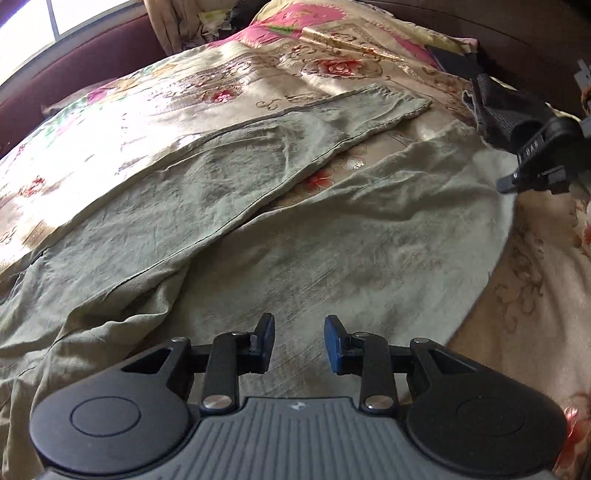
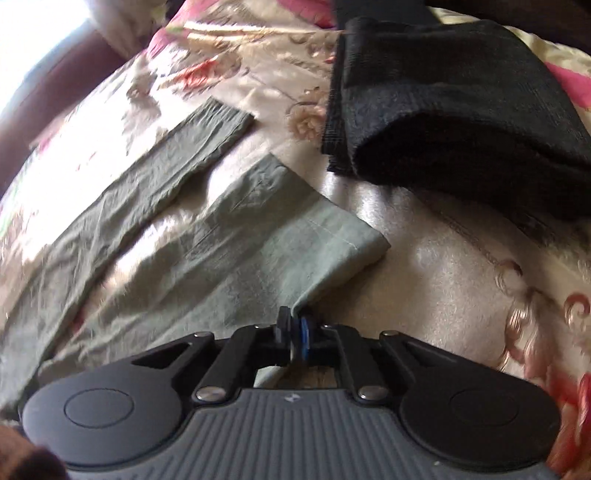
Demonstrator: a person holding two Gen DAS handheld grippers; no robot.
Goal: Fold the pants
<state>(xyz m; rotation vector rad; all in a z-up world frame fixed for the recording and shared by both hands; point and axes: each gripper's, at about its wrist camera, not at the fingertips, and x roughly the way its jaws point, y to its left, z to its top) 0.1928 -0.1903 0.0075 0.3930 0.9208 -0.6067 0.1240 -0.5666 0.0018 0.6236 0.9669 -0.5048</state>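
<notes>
Grey-green pants (image 1: 229,192) lie spread on a floral bedspread (image 1: 184,85), legs pointing away and apart. My left gripper (image 1: 299,341) is open and empty, just above the near leg's upper part. My right gripper (image 2: 295,330) is shut on the hem corner of the near pant leg (image 2: 258,236); it also shows at the right edge of the left wrist view (image 1: 517,181). The far leg (image 2: 177,158) lies flat beyond it.
A folded black garment (image 2: 461,107) lies on the bed right of the leg hems. A dark red headboard (image 1: 92,48) and a bright window run along the far left. More cloth is piled at the far end (image 1: 207,22).
</notes>
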